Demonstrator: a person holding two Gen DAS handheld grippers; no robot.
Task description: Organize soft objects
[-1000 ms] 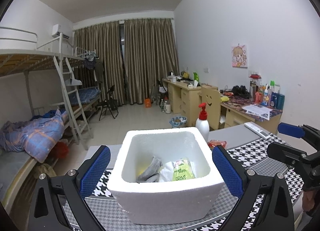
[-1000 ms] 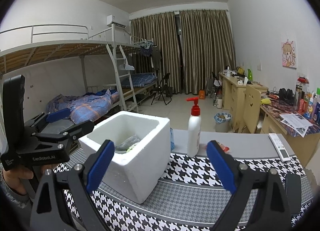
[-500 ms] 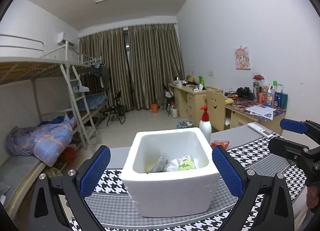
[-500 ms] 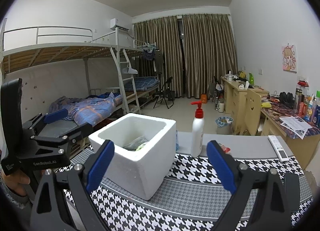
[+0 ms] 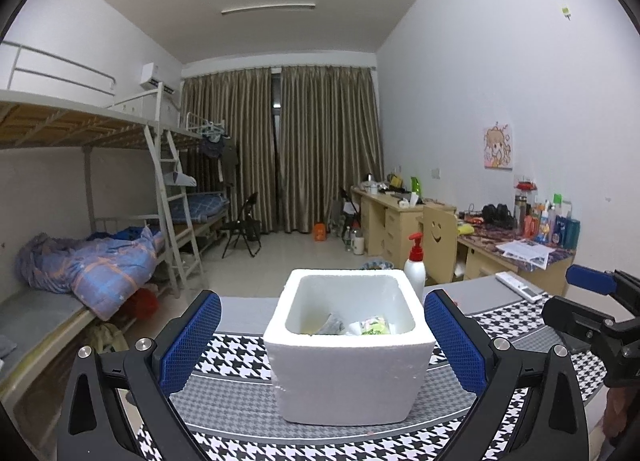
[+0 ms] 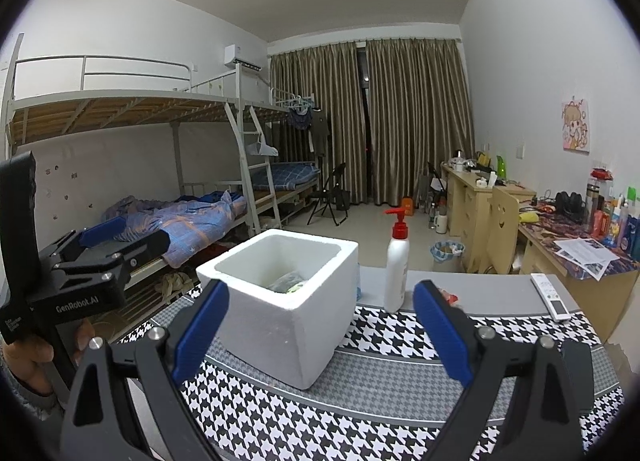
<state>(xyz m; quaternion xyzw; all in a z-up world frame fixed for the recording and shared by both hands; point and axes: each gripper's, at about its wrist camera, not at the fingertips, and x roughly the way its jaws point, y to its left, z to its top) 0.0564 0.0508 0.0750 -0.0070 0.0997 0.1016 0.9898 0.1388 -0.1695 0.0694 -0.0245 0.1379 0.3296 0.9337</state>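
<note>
My right gripper (image 6: 320, 329) hangs with jaws spread wide above the table's (image 6: 400, 377) near edge, empty. A white foam box (image 6: 288, 301) holding soft items stands mid-table; a pump bottle (image 6: 397, 269) stands just beside it, toward the far edge.

— What did you count on the table?

— I logged one white foam box (image 5: 348, 377), one pump bottle (image 6: 397, 266), one remote control (image 6: 551, 296) and two grippers (image 5: 322, 335) (image 6: 320, 323).

— And inside the box?

— Several soft packets (image 5: 372, 326); I could not settle their number.
</note>
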